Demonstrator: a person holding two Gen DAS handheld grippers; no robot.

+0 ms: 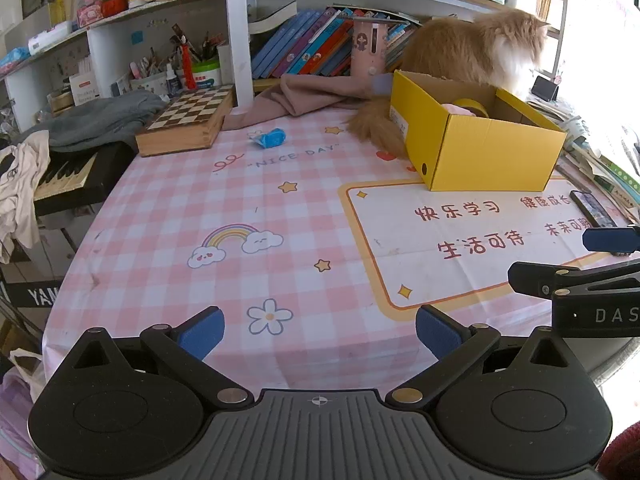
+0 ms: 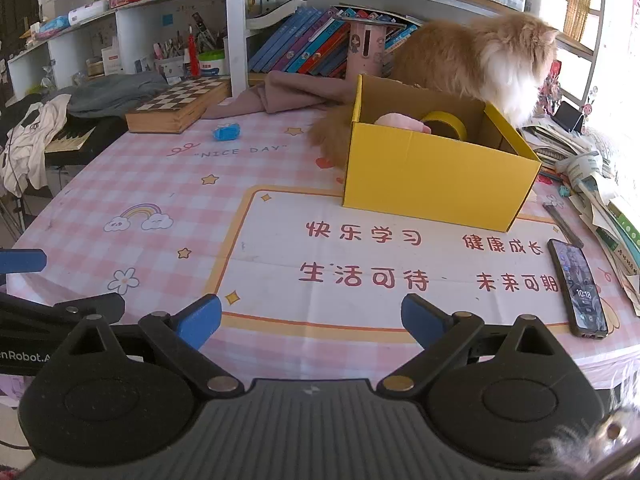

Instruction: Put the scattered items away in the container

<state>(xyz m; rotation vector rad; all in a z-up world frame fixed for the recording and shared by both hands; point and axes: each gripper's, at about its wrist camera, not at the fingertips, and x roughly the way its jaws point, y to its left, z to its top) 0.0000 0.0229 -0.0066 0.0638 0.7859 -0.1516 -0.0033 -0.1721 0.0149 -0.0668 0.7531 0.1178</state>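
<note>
Near the table's far edge, beside the chessboard box (image 1: 186, 120), lies the blue item (image 1: 272, 138), well apart from the yellow box (image 1: 480, 156). Left gripper (image 1: 316, 334) & right gripper (image 2: 311, 320) are both spread, w/ nothing held. Risk: the cat (image 1: 476, 48) behind the box may move and bump it.

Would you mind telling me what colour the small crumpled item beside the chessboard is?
The small crumpled item is blue with a little white; the left wrist view shows it best.
</note>
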